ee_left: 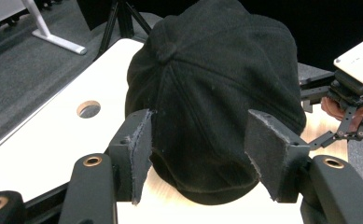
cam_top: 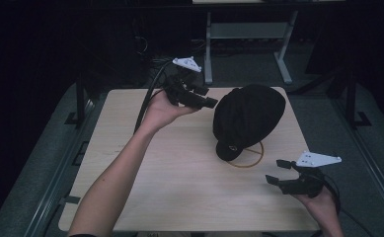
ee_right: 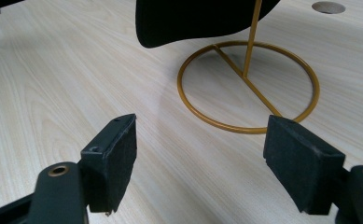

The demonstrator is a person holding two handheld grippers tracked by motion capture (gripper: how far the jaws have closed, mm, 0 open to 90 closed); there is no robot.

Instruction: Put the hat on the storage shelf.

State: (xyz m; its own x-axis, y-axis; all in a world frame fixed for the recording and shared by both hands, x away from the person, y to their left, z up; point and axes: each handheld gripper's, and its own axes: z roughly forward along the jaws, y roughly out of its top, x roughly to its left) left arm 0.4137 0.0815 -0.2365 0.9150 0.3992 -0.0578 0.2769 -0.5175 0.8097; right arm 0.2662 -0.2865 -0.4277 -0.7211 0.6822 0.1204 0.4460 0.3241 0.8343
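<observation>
A black cap sits on a gold wire stand with a ring base, toward the far right of the wooden table. My left gripper is held just left of the cap, jaws open. In the left gripper view the cap rises close beyond the spread pads of the left gripper, and I cannot tell whether they touch it. My right gripper hovers open near the table's right front, pointing at the stand. Ahead of the right gripper lie the stand's ring and the cap's brim.
A round cable hole is cut in the tabletop beyond the cap. A grey desk frame stands on the dark floor behind the table. The person's right hand and right gripper appear past the cap in the left gripper view.
</observation>
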